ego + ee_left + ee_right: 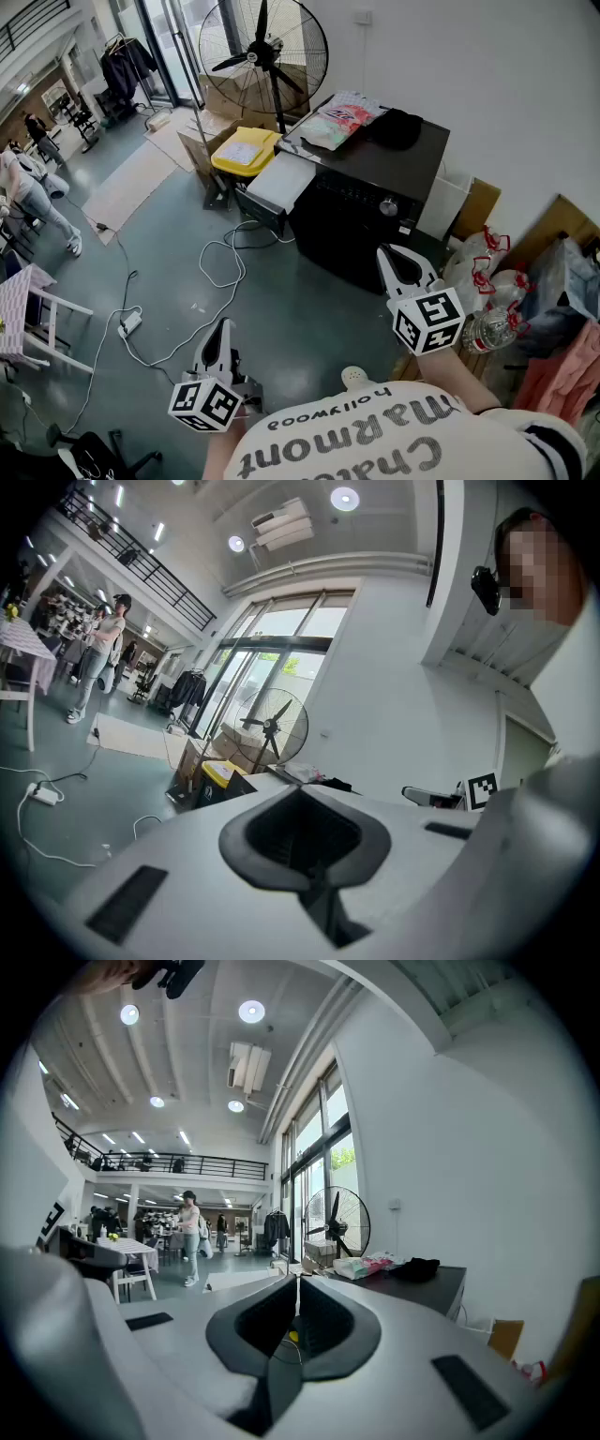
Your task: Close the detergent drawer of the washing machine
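Observation:
The black washing machine (361, 211) stands against the white wall, with a knob (387, 207) on its front panel. A white flat part (281, 180) juts out at its left end; I cannot tell whether this is the detergent drawer. My left gripper (220, 330) is shut and empty, low over the floor, well short of the machine. My right gripper (386, 253) is shut and empty too, nearer the machine's front right corner without touching it. In the left gripper view the closed tips (300, 791) point toward the machine. The right gripper (297, 1283) has the machine's top (422, 1288) to its right.
A large standing fan (262, 56) and a yellow bin (246, 150) are behind the machine's left side. Cables (220, 267) and a power strip (131, 322) lie on the grey floor. Bags (487, 262) and a plastic bottle (492, 326) crowd the right. People stand far off.

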`<move>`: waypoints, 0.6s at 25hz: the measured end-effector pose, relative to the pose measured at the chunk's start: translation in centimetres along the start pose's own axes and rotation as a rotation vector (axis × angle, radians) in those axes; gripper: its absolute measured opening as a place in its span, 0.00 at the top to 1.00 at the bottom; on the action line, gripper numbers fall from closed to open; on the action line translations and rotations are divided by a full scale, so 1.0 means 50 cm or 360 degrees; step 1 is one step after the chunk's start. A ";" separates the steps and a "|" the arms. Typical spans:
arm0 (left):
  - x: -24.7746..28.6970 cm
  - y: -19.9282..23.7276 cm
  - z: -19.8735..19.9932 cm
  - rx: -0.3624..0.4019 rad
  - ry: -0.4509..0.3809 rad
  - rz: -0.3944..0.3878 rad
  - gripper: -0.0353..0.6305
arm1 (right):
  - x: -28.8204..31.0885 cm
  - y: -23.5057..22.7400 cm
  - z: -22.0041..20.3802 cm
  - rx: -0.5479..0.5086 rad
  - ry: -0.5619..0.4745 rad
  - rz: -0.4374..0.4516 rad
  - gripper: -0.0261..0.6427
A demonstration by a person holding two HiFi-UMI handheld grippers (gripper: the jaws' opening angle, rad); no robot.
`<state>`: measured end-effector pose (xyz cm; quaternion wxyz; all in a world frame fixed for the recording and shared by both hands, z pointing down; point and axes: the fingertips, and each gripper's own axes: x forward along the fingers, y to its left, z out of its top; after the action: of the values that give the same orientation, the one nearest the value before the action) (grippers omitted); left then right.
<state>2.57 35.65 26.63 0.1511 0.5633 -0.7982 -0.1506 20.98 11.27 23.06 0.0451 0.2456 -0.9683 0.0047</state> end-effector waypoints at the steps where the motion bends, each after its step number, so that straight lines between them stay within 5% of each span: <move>1: -0.003 0.002 0.000 -0.0005 0.0000 -0.0001 0.94 | -0.001 0.002 0.001 0.0001 -0.0002 -0.0001 0.91; 15: -0.021 0.032 -0.008 -0.0058 0.0033 -0.0031 0.94 | -0.019 0.048 0.006 0.0063 -0.0064 0.0018 0.91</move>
<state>1.72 37.12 27.56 0.1680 0.5698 -0.7882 -0.1607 20.66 13.83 22.71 0.0207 0.2410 -0.9701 0.0192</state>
